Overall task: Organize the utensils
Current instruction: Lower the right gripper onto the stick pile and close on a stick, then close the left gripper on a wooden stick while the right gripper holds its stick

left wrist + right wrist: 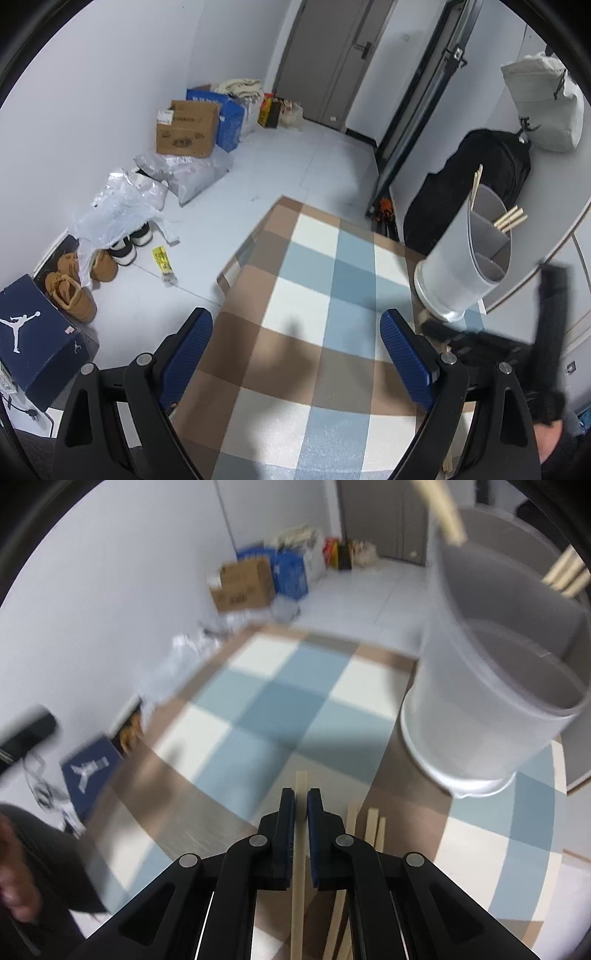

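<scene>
Right gripper [301, 805]: my nearest tool, its blue-padded jaws clenched on a single wooden chopstick [298, 853] whose tip juts past the pads, pointing toward the holder.
Loose chopsticks [371, 825]: several pale sticks lie on the checked cloth just right of my right gripper, between it and the holder's base.
Left gripper [295, 350]: I see it released, blue pads [186, 354] spread wide with nothing between them, hovering over the cloth to the left of the holder.
Checked cloth [314, 266]: brown, blue and white squares cover the table on which the holder stands.
Utensil holder [463, 258]: a grey divided cylinder, upright near the cloth's far right edge; chopsticks [509, 219] already stand in its rear compartments, the nearest compartment looks bare.
Black bag [480, 177]: directly behind the holder.
Floor beyond: a cardboard box [186, 129] and tan boots [70, 288] sit well left of the holder, along the white wall.
</scene>
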Demonstrator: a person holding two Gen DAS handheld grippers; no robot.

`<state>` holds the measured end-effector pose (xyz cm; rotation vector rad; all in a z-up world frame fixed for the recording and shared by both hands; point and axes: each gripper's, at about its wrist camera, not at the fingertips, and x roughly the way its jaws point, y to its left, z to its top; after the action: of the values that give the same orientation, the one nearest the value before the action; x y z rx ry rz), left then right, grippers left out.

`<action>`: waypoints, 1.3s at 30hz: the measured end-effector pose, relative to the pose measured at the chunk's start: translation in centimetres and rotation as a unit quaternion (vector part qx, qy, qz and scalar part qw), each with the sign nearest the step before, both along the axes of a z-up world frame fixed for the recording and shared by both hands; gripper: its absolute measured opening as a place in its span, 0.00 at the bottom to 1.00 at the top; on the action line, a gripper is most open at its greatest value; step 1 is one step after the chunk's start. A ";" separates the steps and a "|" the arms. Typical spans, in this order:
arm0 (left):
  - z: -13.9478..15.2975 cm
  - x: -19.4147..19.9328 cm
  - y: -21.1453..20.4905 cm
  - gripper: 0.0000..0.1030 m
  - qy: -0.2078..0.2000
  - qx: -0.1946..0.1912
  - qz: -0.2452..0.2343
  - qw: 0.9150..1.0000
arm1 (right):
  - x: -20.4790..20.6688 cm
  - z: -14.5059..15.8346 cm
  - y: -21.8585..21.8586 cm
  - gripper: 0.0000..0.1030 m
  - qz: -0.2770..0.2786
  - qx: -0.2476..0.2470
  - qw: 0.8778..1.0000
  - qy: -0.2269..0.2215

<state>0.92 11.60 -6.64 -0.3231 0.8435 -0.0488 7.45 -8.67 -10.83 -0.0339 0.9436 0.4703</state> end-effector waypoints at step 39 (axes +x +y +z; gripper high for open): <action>-5.8 5.3 -14.9 0.70 0.211 0.099 -0.045 0.972 | -5.9 11.6 -17.5 0.06 -0.134 0.237 0.947 -0.170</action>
<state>6.21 -3.31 -12.43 -0.1065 1.2747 0.0216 1.50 -26.16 0.80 0.4346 0.4678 0.4107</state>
